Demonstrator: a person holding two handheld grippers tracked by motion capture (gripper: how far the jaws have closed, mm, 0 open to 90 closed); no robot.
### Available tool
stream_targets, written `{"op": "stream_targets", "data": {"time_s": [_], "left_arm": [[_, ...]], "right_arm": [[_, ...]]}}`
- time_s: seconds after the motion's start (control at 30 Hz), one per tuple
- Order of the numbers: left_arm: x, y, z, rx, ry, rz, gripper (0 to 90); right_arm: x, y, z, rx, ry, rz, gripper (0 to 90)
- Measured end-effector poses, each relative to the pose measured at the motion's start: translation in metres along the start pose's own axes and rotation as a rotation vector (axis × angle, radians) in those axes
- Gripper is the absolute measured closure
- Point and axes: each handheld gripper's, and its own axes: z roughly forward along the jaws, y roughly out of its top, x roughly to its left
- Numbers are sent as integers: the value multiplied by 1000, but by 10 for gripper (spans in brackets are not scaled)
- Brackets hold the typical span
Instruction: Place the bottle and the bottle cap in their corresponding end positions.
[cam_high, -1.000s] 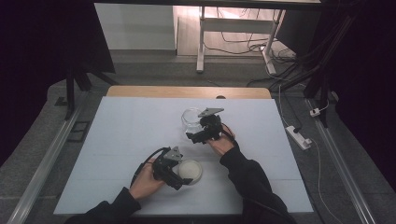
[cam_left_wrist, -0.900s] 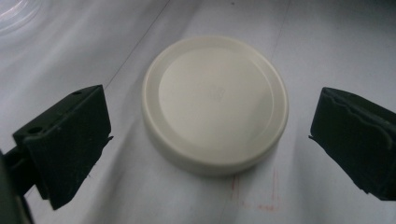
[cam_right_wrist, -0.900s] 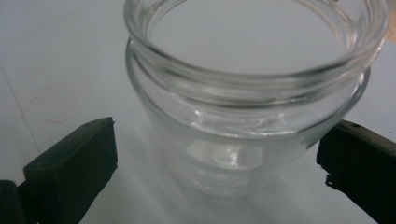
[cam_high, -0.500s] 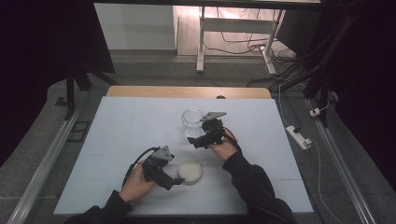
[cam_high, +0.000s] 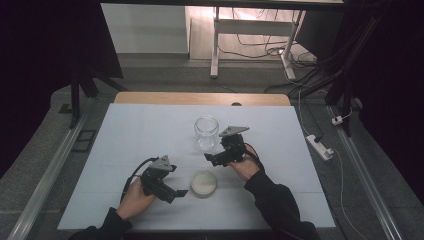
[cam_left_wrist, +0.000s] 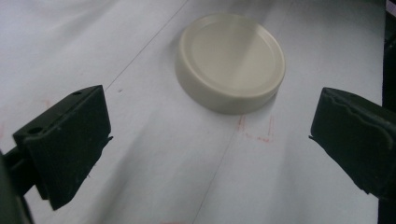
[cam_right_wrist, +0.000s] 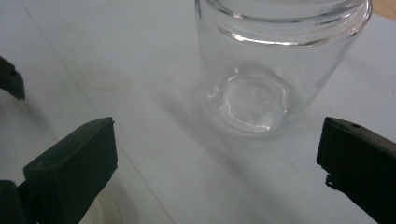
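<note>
- The left gripper (cam_high: 176, 192) sits near the table's front edge, jaws spread wide and empty.
- The cream lid (cam_high: 204, 183) lies flat just right of it, apart from both jaws.
- The right gripper (cam_high: 210, 158), also wide open, points at the upright glass jar (cam_high: 206, 132) just beyond it.
- The white table (cam_high: 125, 135) stands in a dark room with cables on the floor.

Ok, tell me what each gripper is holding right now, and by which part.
Nothing is held. The left gripper is open, short of the cream lid lying flat on the table. The right gripper is open before the empty glass jar.
</note>
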Motion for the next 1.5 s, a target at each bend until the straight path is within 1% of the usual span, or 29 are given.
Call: {"op": "stream_targets", "data": {"time_s": [0.17,0.27,0.47,0.6,0.77,0.97,1.07,1.17,1.3,1.37,1.5], "left_arm": [[2,-6,-8,4,19,-20,0],[2,-11,-13,2,33,-25,0],[4,-23,-28,-17,58,-47,0],[3,-32,-38,-31,72,-74,0],[3,-42,-47,-32,90,-89,0],[1,-53,-58,-44,112,-117,0],[0,-59,-63,-49,121,-127,0],[-1,-64,-68,-55,126,-140,0],[-2,-70,-73,-57,137,-150,0],[-3,-74,-76,-64,141,-166,0],[-4,-81,-83,-71,154,-179,0]], "right_arm": [[5,-6,-9,-8,0,-3,0],[8,-10,-14,-9,-3,-9,0],[13,-19,-25,-18,-11,-27,0],[16,-28,-32,-15,-15,-39,0],[17,-38,-42,-21,-15,-29,0],[19,-52,-52,-10,-18,-18,0],[19,-56,-60,-11,-34,-32,0],[16,-60,-69,-22,-39,-9,0],[14,-68,-80,-19,-49,10,0],[14,-72,-85,-17,-58,18,0],[15,-81,-97,-11,-68,30,0]]}}
